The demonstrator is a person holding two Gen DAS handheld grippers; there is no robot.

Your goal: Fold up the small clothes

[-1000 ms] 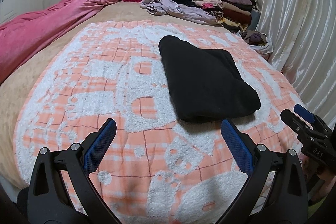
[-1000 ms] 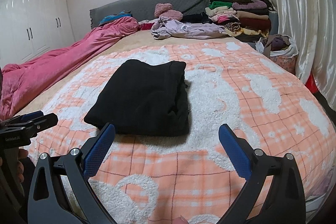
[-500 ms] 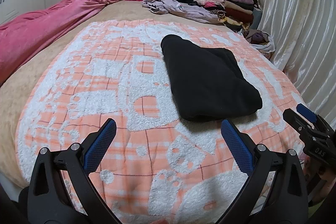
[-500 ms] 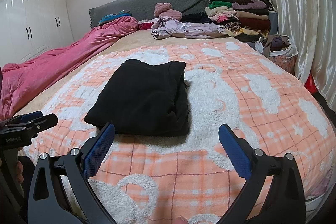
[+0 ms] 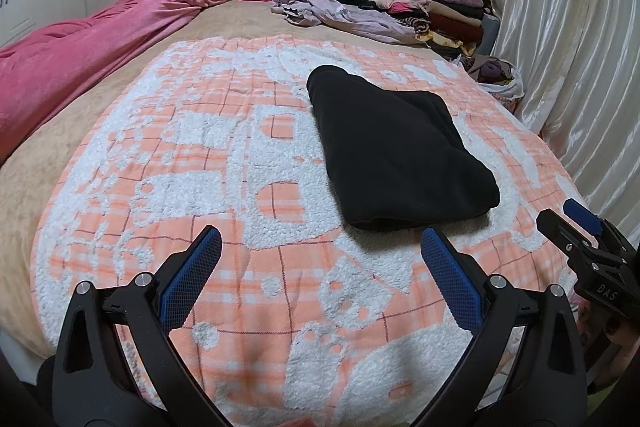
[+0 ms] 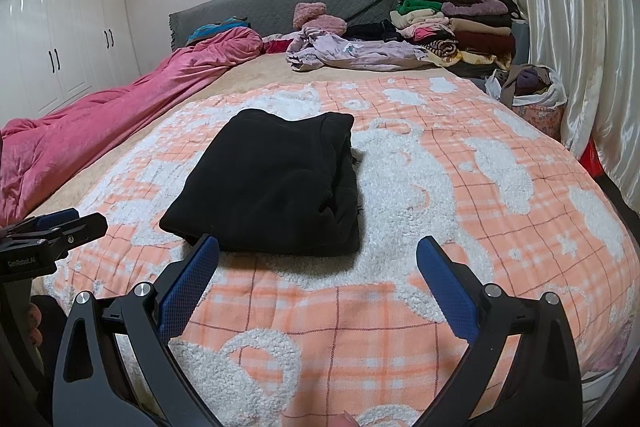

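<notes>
On the orange-and-white checked blanket (image 5: 208, 155) covering the near end of a bed, we see a black garment (image 5: 396, 155) lying folded into a thick, roughly rectangular bundle, its layered edges visible along the right side in the right wrist view. We hold the left gripper (image 5: 320, 267) low over the blanket with its blue-padded fingers (image 5: 192, 275) spread wide and nothing between them; the garment lies ahead and to the right of it, the near edge just beyond the right fingertip. Our right gripper (image 6: 318, 267) is likewise spread and empty, the folded bundle just ahead of its left finger, whose tip overlaps the garment's near edge in the view; whether they touch we cannot tell. Each tool shows at the edge of the other's camera, well apart from the garment. Behind, a pink quilt (image 6: 120, 123) runs along the left side of the bed toward a grey headboard (image 6: 280, 3). A loose lilac garment (image 6: 352, 53) sprawls near the pillows, beside a stack of folded clothes (image 6: 460, 27). A white bag (image 6: 532, 91) of clothes sits by the pale curtain (image 6: 568, 27), and white wardrobe doors (image 6: 68, 39) line the left wall.
</notes>
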